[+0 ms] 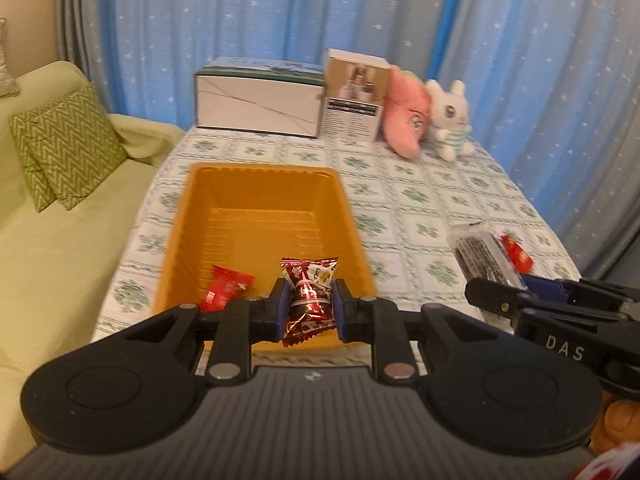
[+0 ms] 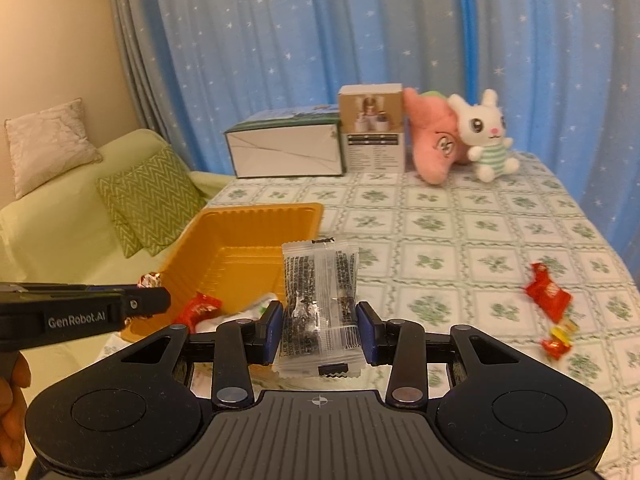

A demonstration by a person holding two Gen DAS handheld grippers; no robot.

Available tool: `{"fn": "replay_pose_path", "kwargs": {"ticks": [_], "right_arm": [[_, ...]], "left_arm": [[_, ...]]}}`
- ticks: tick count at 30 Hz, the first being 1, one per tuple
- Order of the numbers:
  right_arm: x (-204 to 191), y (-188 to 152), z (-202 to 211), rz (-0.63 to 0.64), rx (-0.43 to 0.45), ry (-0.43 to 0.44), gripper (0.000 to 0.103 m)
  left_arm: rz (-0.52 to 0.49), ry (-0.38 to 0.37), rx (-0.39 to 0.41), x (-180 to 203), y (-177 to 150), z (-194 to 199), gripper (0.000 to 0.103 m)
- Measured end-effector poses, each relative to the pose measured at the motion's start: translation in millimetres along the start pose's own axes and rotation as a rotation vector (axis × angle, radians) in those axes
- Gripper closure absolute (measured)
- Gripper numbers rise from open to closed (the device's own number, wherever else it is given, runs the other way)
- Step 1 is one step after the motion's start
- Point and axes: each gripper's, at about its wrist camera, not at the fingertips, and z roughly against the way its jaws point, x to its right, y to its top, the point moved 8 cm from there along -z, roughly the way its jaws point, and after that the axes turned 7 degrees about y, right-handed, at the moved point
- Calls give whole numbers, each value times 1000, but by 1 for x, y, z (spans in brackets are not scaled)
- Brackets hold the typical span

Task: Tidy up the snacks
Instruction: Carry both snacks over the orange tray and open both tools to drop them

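Observation:
An orange tray (image 1: 192, 216) sits on the green-patterned tablecloth; it also shows in the right wrist view (image 2: 224, 256). My left gripper (image 1: 309, 307) is shut on a dark red candy packet (image 1: 310, 300) above the tray's near end. A small red snack (image 1: 228, 292) lies inside the tray, also seen from the right (image 2: 200, 310). My right gripper (image 2: 320, 328) is shut on a clear packet with black print (image 2: 320, 292), held just right of the tray; that packet shows from the left (image 1: 480, 260). Red snacks (image 2: 548, 296) and a small red-yellow candy (image 2: 558, 340) lie on the table at right.
A white-green box (image 1: 258, 98), a tall carton (image 1: 354, 98), a pink plush (image 1: 406, 120) and a white bunny plush (image 1: 448, 118) stand along the table's far edge. A green sofa with cushions (image 1: 64, 144) is left of the table. Blue curtains hang behind.

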Motion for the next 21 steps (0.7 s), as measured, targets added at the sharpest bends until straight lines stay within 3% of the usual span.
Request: {"fn": "replay_pose_path", "kwargs": {"ticks": [21], "right_arm": [[-41,29,-106,-2,-73,99,63]], "left_arm": [[6,41,-58,-59,29,-72,83]]}}
